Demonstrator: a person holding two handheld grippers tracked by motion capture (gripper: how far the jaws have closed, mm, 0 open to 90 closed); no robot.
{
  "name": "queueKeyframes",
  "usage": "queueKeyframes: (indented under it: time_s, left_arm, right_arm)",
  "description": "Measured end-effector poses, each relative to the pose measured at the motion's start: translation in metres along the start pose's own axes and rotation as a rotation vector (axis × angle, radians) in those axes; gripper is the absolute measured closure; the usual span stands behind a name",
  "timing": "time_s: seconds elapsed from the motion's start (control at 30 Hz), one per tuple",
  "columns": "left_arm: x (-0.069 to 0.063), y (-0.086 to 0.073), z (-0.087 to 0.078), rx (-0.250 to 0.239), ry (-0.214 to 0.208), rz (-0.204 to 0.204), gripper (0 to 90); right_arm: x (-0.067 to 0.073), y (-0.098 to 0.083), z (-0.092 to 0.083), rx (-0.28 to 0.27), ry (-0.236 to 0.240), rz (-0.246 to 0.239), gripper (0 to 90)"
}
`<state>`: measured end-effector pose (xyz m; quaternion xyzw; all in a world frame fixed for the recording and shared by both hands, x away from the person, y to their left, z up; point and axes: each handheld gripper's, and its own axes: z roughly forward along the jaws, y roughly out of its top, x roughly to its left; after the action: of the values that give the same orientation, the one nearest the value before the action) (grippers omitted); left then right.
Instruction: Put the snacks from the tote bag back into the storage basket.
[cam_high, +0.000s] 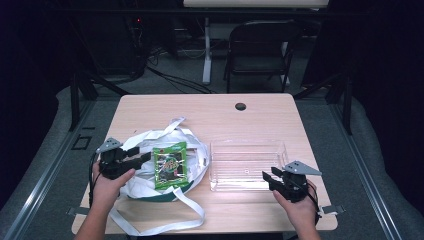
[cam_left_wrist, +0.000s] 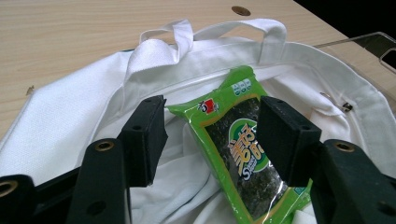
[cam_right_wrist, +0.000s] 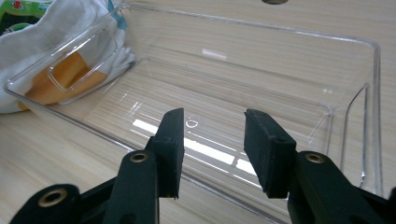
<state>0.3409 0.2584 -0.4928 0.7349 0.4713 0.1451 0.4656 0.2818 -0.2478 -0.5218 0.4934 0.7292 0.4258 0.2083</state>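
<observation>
- The left gripper (cam_high: 131, 159), held in the person's left hand (cam_high: 107, 187), hovers with its jaws standing apart and nothing between the pads.
- Just ahead of those jaws, partly framed between them in the left gripper view, lies a green seaweed snack packet (cam_left_wrist: 243, 154), flat and untouched.
- The packet rests on a white cloth tote bag (cam_left_wrist: 70, 116) spread on the table directly under and around this gripper; the bag's handles (cam_left_wrist: 224, 29) loop away on its far side, and a long strap (cam_high: 165, 222) trails back toward the person.
- The right gripper (cam_right_wrist: 212, 149), well apart from the left, has jaws about half open and empty, poised at the near rim of a clear plastic bin (cam_right_wrist: 308, 88), which sits just beside the bag on the wooden table (cam_high: 200, 107).
- Judged step: the approach, before any grasp; the packet seems bound for the bin.
- The next move likely calls for lowering the left jaws astride the packet's narrow width, closing gently on the slippery film without catching the cloth beneath.
</observation>
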Motion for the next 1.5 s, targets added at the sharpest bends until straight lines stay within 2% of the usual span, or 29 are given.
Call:
queueKeyframes:
  time_s: [0.13, 0.33, 0.43, 0.5, 0.53, 0.6, 0.67, 0.77, 0.97, 1.0, 1.1, 1.13, 1.2, 1.23, 1.37, 1.5]
  left_arm:
    - [0.0, 0.0, 0.001, 0.01, -0.007, -0.005, 41.3]
    - [0.0, 0.001, 0.0, 0.02, -0.002, -0.005, 41.1]
    - [-0.001, 0.003, 0.002, 0.031, -0.017, -0.02, 41.3]
    - [-0.002, 0.006, 0.004, 0.047, -0.021, -0.023, 42.3]
    - [-0.003, 0.009, 0.008, 0.075, -0.03, -0.037, 44.5]
    - [-0.003, 0.009, 0.011, 0.083, -0.031, -0.044, 45.1]
    - [-0.005, 0.011, 0.018, 0.116, -0.046, -0.064, 45.1]
    - [-0.007, 0.014, 0.023, 0.145, -0.048, -0.061, 44.8]
    - [-0.005, 0.017, 0.031, 0.178, -0.05, -0.08, 41.2]
    - [-0.004, 0.018, 0.034, 0.199, -0.056, -0.092, 41.1]
    - [-0.003, 0.02, 0.035, 0.205, -0.058, -0.097, 40.9]
    - [-0.003, 0.022, 0.037, 0.203, -0.08, -0.112, 39.9]
    - [-0.003, 0.023, 0.038, 0.217, -0.09, -0.122, 37.2]
    - [-0.003, 0.024, 0.043, 0.245, -0.095, -0.123, 36.1]
    - [-0.003, 0.025, 0.051, 0.275, -0.085, -0.129, 34.8]
    - [-0.002, 0.025, 0.056, 0.288, -0.072, -0.162, 33.5]
  right_arm:
    - [0.001, 0.001, 0.0, 0.003, -0.022, -0.016, 58.8]
    - [0.002, 0.001, 0.001, 0.004, -0.023, -0.016, 59.5]
    - [0.002, 0.001, 0.001, 0.0, -0.021, -0.011, 59.4]
    - [0.001, 0.001, 0.0, 0.0, -0.022, -0.014, 59.4]
    - [0.002, 0.001, 0.001, -0.003, -0.023, -0.014, 58.9]
    - [0.002, 0.001, 0.001, 0.001, -0.026, -0.02, 58.5]
    - [0.002, 0.0, 0.002, 0.006, -0.031, -0.025, 58.0]
    - [0.001, 0.0, 0.001, 0.012, -0.035, -0.027, 57.8]
    - [0.0, 0.0, 0.0, 0.007, -0.033, -0.027, 56.7]
    - [0.0, 0.0, -0.001, 0.003, -0.034, -0.027, 56.2]
    - [0.0, 0.0, -0.002, 0.002, -0.036, -0.025, 55.5]
    - [0.0, 0.0, -0.002, -0.008, -0.033, -0.02, 55.0]
    - [0.0, 0.0, -0.003, -0.016, -0.034, -0.024, 54.0]
    - [0.001, 0.0, -0.004, -0.021, -0.032, -0.026, 53.5]
    - [0.002, 0.001, -0.004, -0.028, -0.038, -0.038, 51.6]
    - [0.003, 0.001, -0.005, -0.038, -0.04, -0.038, 50.2]
